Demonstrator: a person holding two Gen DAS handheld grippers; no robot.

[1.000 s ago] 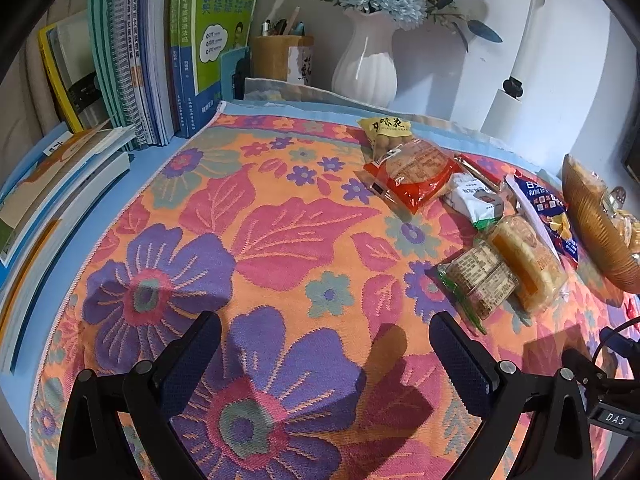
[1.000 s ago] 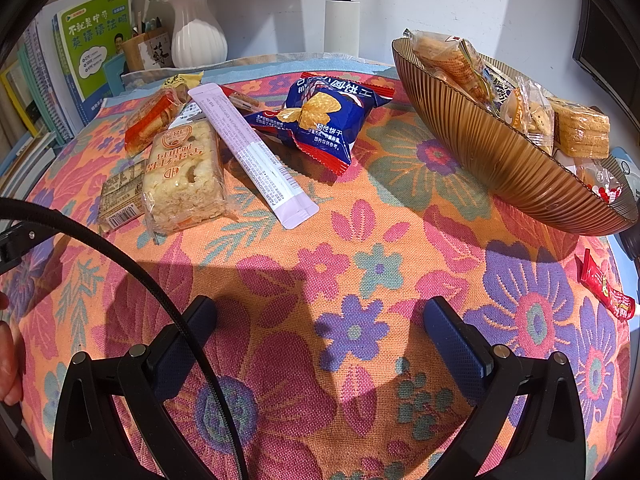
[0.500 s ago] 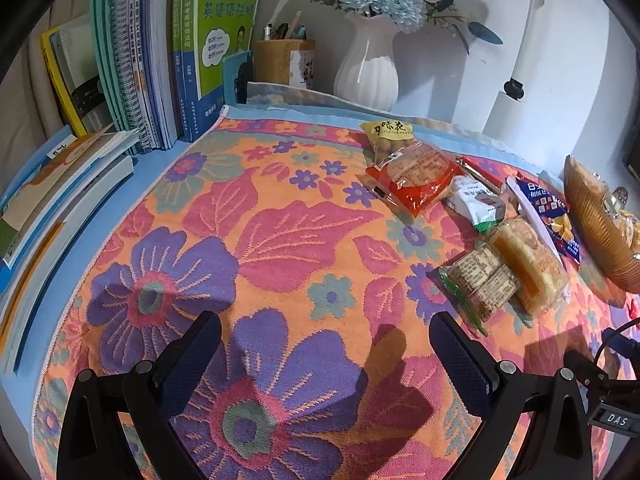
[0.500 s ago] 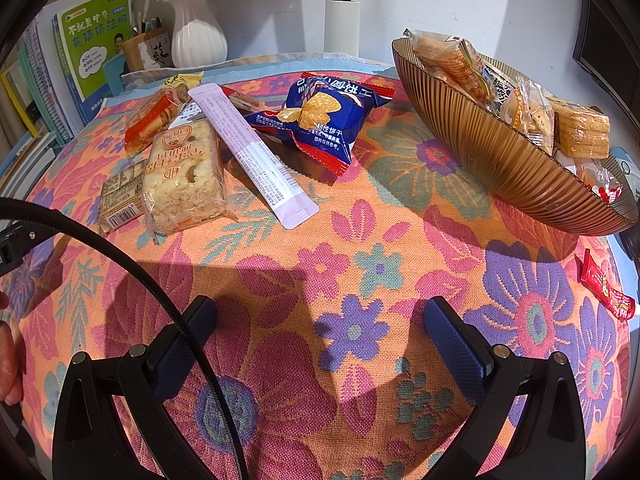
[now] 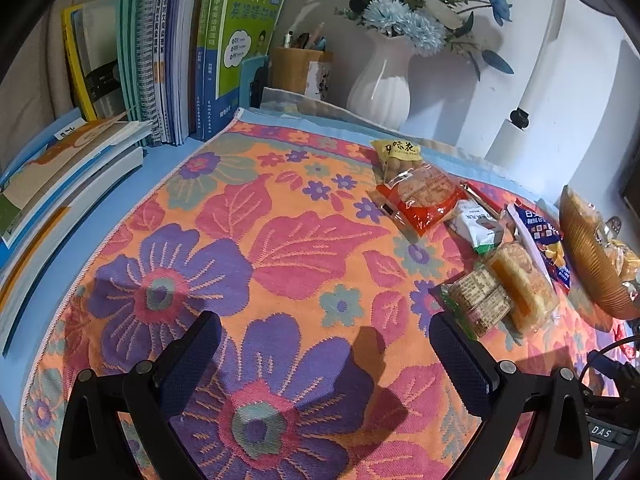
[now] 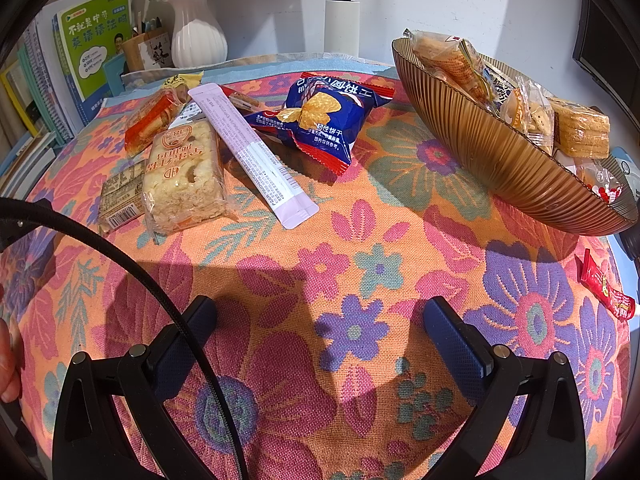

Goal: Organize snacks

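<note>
Snacks lie on a floral cloth (image 6: 320,272): a blue biscuit bag (image 6: 324,116), a long lilac sachet (image 6: 252,152), a pale cake bar (image 6: 184,176), a small brown bar (image 6: 120,196), a red-orange pack (image 6: 150,120) and a small red stick (image 6: 606,286) at the right. An amber ribbed bowl (image 6: 492,156) holds several wrapped snacks. My right gripper (image 6: 320,340) is open and empty, low over the cloth in front of them. My left gripper (image 5: 324,352) is open and empty, left of the brown bar (image 5: 478,300), cake bar (image 5: 520,284) and red pack (image 5: 422,200).
Upright books (image 5: 224,48), stacked books (image 5: 60,172), a pen cup (image 5: 298,68) and a white vase of flowers (image 5: 380,84) stand along the back and left. A black cable (image 6: 132,264) arcs across the right wrist view. The bowl (image 5: 588,256) sits at the right edge.
The left gripper has drawn back slightly, so the books and snacks sit a little farther off. The right wrist view is unchanged.
</note>
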